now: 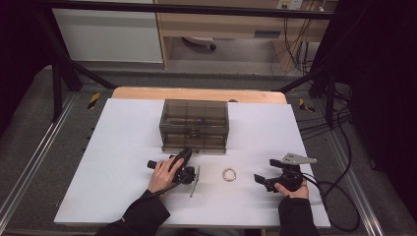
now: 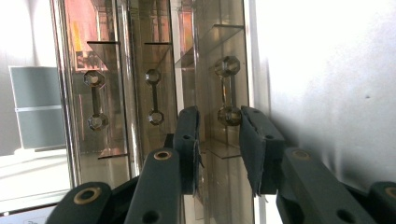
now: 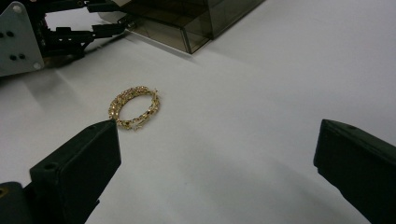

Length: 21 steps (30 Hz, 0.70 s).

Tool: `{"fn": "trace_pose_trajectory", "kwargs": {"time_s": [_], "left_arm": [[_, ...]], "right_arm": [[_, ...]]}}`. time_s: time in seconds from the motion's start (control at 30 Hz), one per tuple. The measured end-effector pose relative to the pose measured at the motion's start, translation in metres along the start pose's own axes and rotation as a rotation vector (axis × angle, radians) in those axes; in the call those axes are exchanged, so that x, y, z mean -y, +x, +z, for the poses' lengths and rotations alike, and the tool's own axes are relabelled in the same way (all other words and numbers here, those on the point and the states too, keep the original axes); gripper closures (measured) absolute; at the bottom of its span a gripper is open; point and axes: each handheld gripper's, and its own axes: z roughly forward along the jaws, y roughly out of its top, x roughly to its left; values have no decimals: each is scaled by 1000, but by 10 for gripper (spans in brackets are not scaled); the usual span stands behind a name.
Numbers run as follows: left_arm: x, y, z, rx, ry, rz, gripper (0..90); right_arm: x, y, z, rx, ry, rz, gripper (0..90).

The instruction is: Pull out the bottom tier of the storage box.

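Note:
A smoky see-through drawer box [image 1: 194,125] stands at the middle of the white table [image 1: 123,162]. My left gripper [image 1: 188,151] lies on its side at the box's lower front. In the left gripper view its jaws [image 2: 218,116] flank one faceted drawer handle [image 2: 227,93], and a narrow gap shows beside the knob. A gold ring-shaped bracelet [image 1: 229,174] lies flat on the table between the two hands. My right gripper [image 1: 260,179] rests to its right, open wide and empty, with the bracelet [image 3: 134,106] just ahead of its left jaw.
Two more drawer handles [image 2: 95,100] show through the box walls. The wooden table edge [image 1: 196,93] runs behind the box, and black frame bars and cables stand at the sides. Cables trail from the right gripper off the table's right edge.

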Motion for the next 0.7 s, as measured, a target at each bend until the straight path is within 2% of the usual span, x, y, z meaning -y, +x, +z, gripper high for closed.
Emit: {"fn": "trace_pose_trajectory", "kwargs": {"time_s": [0.7], "left_arm": [[0, -3, -10, 4, -8, -4, 686]], "right_arm": [[0, 0, 0, -1, -1, 0, 11]]}}
